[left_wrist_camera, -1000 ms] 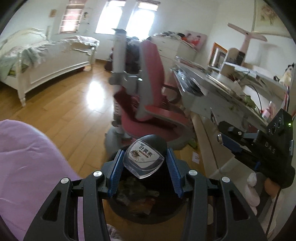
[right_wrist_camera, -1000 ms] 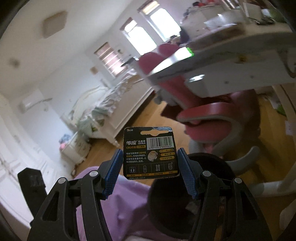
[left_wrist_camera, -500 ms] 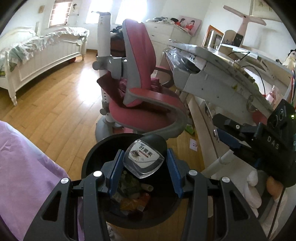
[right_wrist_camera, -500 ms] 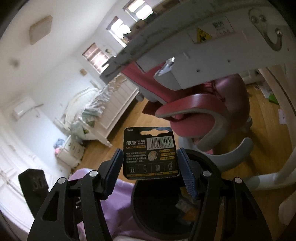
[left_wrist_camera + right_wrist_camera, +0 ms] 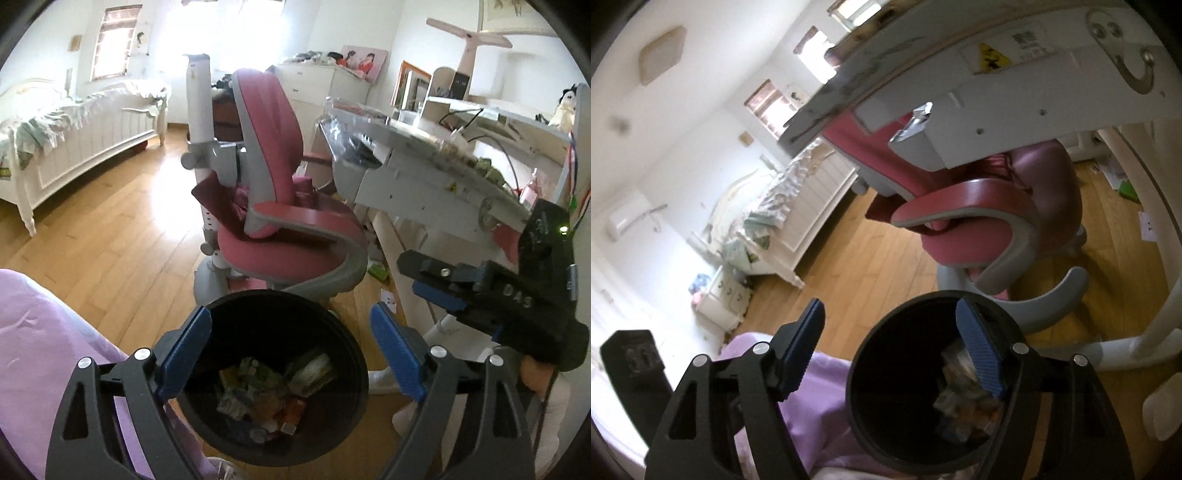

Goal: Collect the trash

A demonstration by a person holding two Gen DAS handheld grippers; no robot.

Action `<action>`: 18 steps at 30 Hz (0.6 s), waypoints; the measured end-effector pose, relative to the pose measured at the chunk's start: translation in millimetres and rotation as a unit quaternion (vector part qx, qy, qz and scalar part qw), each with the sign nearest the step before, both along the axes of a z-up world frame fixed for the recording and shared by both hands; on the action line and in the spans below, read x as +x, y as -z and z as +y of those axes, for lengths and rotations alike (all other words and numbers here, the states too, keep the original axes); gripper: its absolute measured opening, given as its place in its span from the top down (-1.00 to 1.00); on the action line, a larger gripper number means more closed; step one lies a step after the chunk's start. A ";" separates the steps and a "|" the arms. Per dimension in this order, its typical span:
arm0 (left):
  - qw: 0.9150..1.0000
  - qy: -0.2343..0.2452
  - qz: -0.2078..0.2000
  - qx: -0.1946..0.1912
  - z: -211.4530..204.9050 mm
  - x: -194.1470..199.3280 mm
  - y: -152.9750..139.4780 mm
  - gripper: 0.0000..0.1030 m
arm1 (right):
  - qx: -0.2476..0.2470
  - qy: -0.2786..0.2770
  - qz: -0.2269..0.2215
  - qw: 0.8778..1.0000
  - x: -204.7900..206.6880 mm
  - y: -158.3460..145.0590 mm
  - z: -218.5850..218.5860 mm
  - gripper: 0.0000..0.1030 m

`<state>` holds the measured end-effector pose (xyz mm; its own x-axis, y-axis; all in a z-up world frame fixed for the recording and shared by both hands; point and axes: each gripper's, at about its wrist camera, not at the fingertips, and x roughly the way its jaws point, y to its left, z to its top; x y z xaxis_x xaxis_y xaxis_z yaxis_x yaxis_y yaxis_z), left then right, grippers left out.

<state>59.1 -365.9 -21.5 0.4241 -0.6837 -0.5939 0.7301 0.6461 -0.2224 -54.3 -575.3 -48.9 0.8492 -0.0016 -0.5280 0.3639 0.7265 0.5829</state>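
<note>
Here, closest in, the left gripper (image 5: 290, 347) hangs over a black trash bin (image 5: 347, 354) with its blue pads spread wide and nothing between them; its jaws have just been opening. Down in the bin lies a heap of crumpled wrappers and packets (image 5: 273, 391), the collected trash. The right gripper (image 5: 890, 354) is held over the same bin (image 5: 871, 354) from the other side, its jaws also just opened and empty, one blue pad over the bin's mouth and the other out past its rim. In the left view the right gripper's black body (image 5: 517, 291) shows at the right edge, well apart from the left one. A purple cloth (image 5: 44, 354) lies just beside the bin. The bin stands on a wooden floor (image 5: 110, 229). Just behind it is a pink and grey desk chair (image 5: 280, 206), pushed toward a cluttered white desk (image 5: 424, 173). Farther back a white bed (image 5: 74, 140) with rumpled bedding stands against the wall, under bright windows (image 5: 114, 44).
</note>
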 end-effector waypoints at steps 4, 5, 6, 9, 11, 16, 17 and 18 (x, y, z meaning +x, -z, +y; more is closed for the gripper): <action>1.000 -0.018 -0.008 -0.010 29.4 -4.4 -11.9 -0.78 | -0.009 -0.017 -0.003 1.000 5.6 -9.3 19.2 -0.43; 0.999 -0.030 -0.012 -0.012 40.5 -5.7 -15.5 -0.79 | -0.011 -0.022 -0.003 1.000 7.6 -11.4 23.7 -0.43; 0.999 -0.041 -0.016 -0.013 52.5 -6.8 -18.8 -0.86 | -0.014 -0.030 -0.004 0.999 10.4 -14.3 32.3 -0.43; 0.996 -0.084 -0.028 -0.014 88.5 -7.5 -27.6 -0.89 | -0.020 -0.055 -0.006 0.998 20.2 -20.7 56.0 -0.53; 0.992 -0.123 -0.031 -0.008 115.7 -6.7 -32.2 -0.89 | -0.025 -0.076 -0.005 0.997 28.9 -24.9 76.6 -0.53; 0.968 -0.249 -0.026 0.020 201.7 -5.4 -39.2 -0.89 | -0.044 -0.155 -0.010 0.987 57.2 -41.7 149.5 -0.53; 0.960 -0.277 -0.027 0.025 221.1 -6.9 -40.6 -0.89 | -0.051 -0.177 -0.013 0.983 64.0 -47.0 170.5 -0.53; 0.955 -0.295 -0.028 0.027 234.6 -8.8 -41.4 -0.89 | -0.056 -0.192 -0.015 0.980 67.7 -50.9 186.5 -0.53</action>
<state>50.3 -131.3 20.0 0.7586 -0.2844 -0.5862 0.2452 0.9582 -0.1476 13.4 -388.8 2.0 0.8141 0.2647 -0.5169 0.0352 0.8660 0.4989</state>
